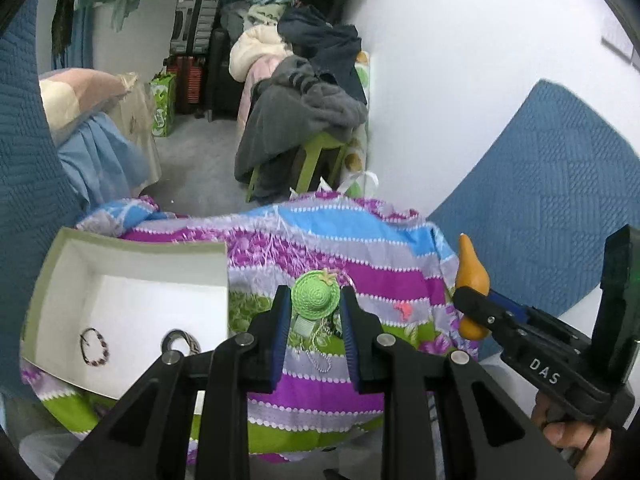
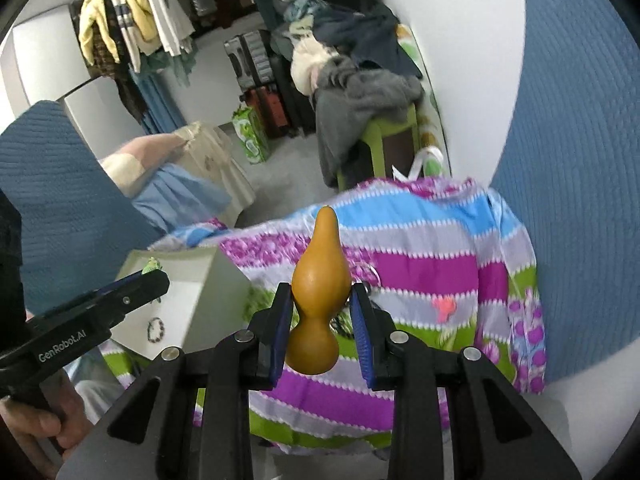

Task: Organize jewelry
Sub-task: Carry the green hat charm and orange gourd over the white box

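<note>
My left gripper (image 1: 315,300) is shut on a small green crocheted hat charm (image 1: 315,295) with a tag and bead chain (image 1: 320,354) hanging below it, held above the striped cloth (image 1: 360,264). My right gripper (image 2: 320,308) is shut on an orange gourd charm (image 2: 318,292); it also shows in the left wrist view (image 1: 471,270) at the right. A white open box (image 1: 132,300) lies at the left on the cloth, with a beaded bracelet (image 1: 94,346) and a ring-shaped band (image 1: 182,342) inside. A small pink piece (image 1: 404,310) lies on the cloth.
A green stool (image 1: 316,160) piled with dark clothes stands beyond the cloth by the white wall. Suitcases (image 1: 192,52) and hanging clothes fill the back. Blue quilted panels (image 1: 552,208) stand at both sides. A pillow and blue fabric (image 1: 96,148) lie at the left.
</note>
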Demonstrator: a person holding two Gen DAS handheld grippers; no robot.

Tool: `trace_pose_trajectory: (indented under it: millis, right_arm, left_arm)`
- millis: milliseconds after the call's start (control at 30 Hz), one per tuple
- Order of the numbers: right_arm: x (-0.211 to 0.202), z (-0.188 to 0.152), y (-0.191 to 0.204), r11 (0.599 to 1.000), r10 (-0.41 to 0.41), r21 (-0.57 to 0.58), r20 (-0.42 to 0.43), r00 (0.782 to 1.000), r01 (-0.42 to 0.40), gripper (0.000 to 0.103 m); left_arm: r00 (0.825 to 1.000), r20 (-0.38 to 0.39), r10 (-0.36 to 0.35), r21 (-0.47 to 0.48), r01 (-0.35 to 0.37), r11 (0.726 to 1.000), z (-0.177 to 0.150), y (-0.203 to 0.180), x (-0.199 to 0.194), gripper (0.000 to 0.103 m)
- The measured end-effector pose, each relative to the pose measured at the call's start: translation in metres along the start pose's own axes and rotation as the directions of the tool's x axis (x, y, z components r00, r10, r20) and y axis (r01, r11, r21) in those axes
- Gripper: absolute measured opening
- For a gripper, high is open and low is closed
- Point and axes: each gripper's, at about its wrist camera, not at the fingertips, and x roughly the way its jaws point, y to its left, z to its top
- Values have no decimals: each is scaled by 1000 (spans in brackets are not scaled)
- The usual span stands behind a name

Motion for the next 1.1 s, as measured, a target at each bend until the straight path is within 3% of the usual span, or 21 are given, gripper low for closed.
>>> trace_pose_trajectory:
  millis: [367,600,800,1100]
  right_arm:
    - [-20,35,58,996,47,-77,65,997,-42,27]
    - [-14,48,104,988,109,-120,76,991,-100,27]
    - [7,46,144,975,157,-163,43,987,-148,27]
    - [61,17,180,965,170,-189,-90,981,-184,27]
  left_arm:
    - [996,56,76,58,-79,995,42,23,-49,24]
    - [988,87,131,40,-135,990,53,61,-77,24]
    - [982,75,174,5,-175,985,49,101,-83,24]
    - [981,-4,192,-60,-192,980,22,160,-52,24]
